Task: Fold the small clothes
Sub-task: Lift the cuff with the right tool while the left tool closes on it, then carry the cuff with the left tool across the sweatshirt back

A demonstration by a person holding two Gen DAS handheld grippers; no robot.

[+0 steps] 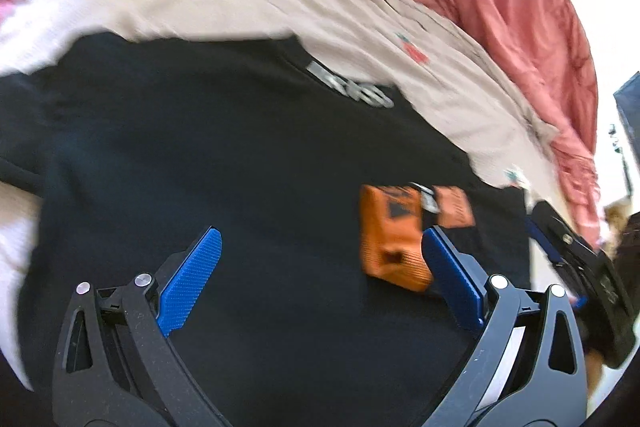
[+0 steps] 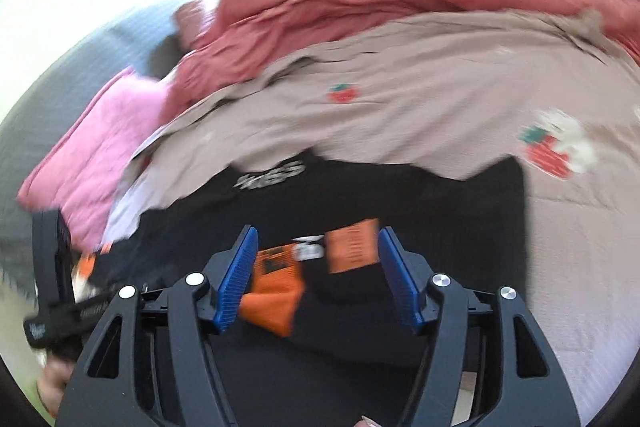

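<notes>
Left gripper (image 1: 320, 259), fingers spread and empty, hovers over the black garment (image 1: 200, 167), which lies flat on the bed in front of a beige strawberry-print cloth (image 1: 360, 27). The garment looks light, soft and limp — best pinched at a hem or corner. Right gripper (image 2: 318, 259), likewise spread with nothing held, frames 2 orange tags (image 2: 352, 247) lying on the garment.
</notes>
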